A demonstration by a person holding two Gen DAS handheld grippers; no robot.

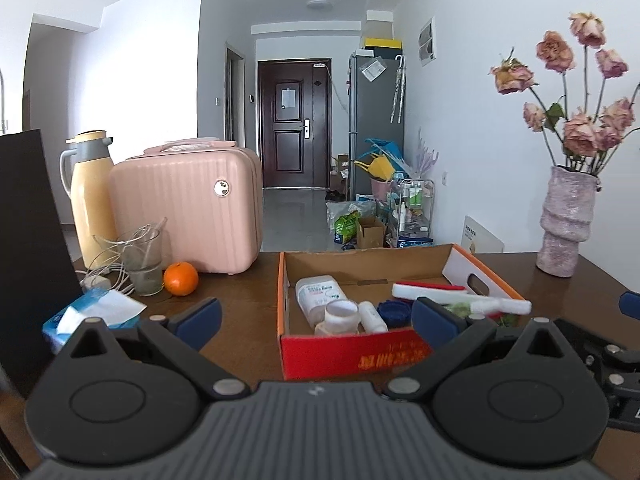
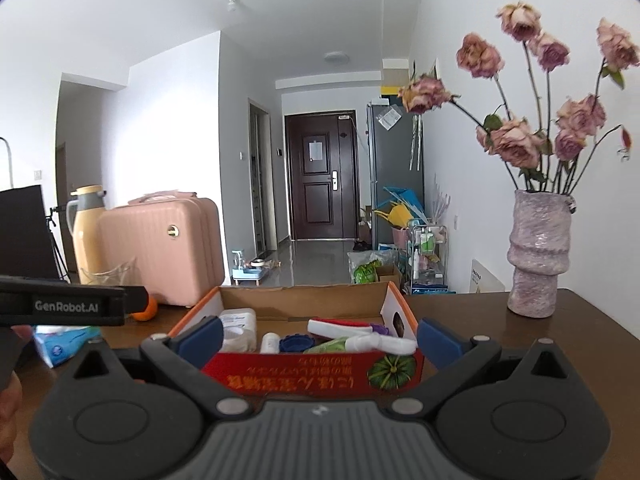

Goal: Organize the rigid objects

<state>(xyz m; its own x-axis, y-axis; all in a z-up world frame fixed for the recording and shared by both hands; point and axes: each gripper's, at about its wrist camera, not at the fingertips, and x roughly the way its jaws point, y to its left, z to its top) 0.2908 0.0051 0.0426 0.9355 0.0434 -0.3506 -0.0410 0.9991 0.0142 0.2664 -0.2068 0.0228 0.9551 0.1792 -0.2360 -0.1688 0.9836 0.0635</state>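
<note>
Both the left gripper (image 1: 316, 318) and right gripper (image 2: 320, 336) hover with jaws spread, empty, before the cardboard box (image 1: 348, 350) holding bottles; reaching in carelessly could topple the glass (image 1: 142, 260) left of it.

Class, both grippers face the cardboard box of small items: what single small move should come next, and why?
Probably ease the left gripper, open and empty, forward and down toward the white jar near the front wall of the cardboard box. The right gripper is open too, and nothing is held.
</note>
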